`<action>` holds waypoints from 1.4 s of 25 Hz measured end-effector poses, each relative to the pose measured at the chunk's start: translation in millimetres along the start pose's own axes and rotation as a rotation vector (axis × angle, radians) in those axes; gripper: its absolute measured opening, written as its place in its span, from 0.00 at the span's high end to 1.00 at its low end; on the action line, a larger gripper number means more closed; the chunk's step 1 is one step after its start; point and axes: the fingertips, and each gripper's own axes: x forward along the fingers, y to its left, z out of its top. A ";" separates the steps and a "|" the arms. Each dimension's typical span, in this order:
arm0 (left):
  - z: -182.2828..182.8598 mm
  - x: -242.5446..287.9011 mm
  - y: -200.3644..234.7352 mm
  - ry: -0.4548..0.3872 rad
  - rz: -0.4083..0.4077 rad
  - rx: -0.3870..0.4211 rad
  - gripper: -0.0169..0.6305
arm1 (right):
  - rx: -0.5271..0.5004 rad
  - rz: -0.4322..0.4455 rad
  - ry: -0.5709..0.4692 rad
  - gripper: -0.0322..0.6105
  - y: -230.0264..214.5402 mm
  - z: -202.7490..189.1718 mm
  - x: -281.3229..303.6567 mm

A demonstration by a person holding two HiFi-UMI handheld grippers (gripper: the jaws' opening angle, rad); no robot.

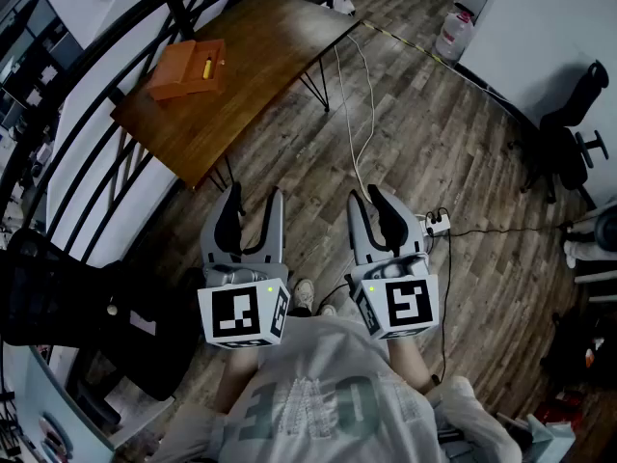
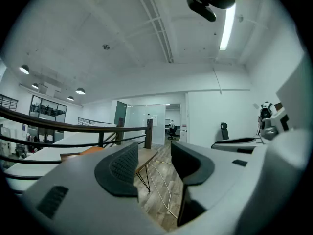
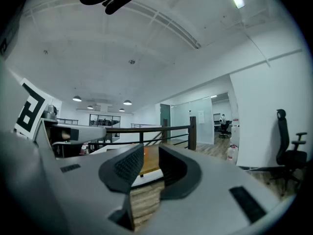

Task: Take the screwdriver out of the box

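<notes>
The box (image 1: 183, 73) lies on the table (image 1: 260, 56), the screwdriver (image 1: 205, 68) in it. A railing (image 1: 101, 114) runs left of the table. The left gripper (image 1: 254, 197) and right gripper (image 1: 365, 197) are side by side, well apart from it.

Right gripper (image 3: 151, 151) — jaws apart (a clear gap) — faces a wooden table (image 3: 150, 165).

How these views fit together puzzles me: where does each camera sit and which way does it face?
Head view: on the person's head, looking steeply down at the floor, table and orange box; the left gripper, right gripper and shirt show.
Left gripper view: rides the left gripper, looking level along its open jaws toward the table and railing.
Right gripper view: rides the right gripper, level along its open jaws at the table; the left gripper's marker cube shows at left.
Shared: all three show the table.
</notes>
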 end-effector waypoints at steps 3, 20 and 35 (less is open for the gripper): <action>0.8 4.7 3.7 -0.001 -0.001 0.001 0.66 | -0.001 0.000 0.000 0.79 0.1 -1.5 4.7; -1.2 32.5 36.6 -0.017 -0.024 0.000 0.66 | 0.008 -0.006 -0.014 0.80 9.0 -2.7 45.3; 11.5 53.5 68.5 -0.087 0.009 0.014 0.66 | -0.006 0.002 -0.082 0.80 7.9 8.0 85.1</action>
